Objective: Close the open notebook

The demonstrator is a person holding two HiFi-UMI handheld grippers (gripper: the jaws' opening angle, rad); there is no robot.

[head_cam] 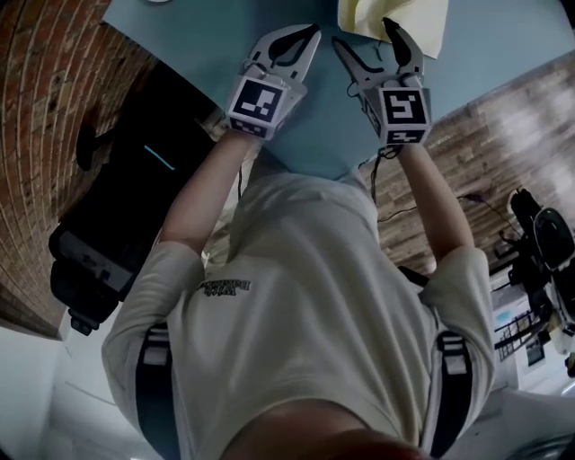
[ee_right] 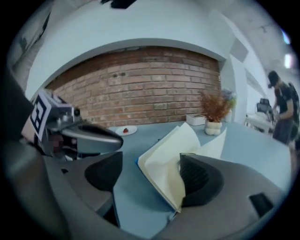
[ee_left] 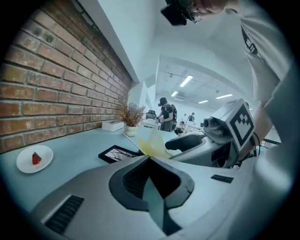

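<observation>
The open notebook (head_cam: 395, 22) with cream pages lies on the light blue table (head_cam: 503, 45), its leaves lifted and fanned. My right gripper (head_cam: 364, 34) stands open around its near edge. In the right gripper view the notebook (ee_right: 168, 164) lies between the jaws, its page edge against the right-hand pad (ee_right: 199, 180), and the left-hand pad is clear of it. My left gripper (head_cam: 310, 34) is shut and empty, just left of the right one, over bare table. From the left gripper view (ee_left: 150, 161) the yellowish pages (ee_left: 152, 143) rise just past its tip.
A black picture frame (ee_left: 117, 153) lies flat beyond the notebook. A white plate with a small red thing (ee_left: 34, 159) sits to the left by the brick wall. A vase of dried plants (ee_right: 214, 124) and a white box (ee_right: 195, 120) stand at the back. A black chair (head_cam: 117, 225) is beside the table edge.
</observation>
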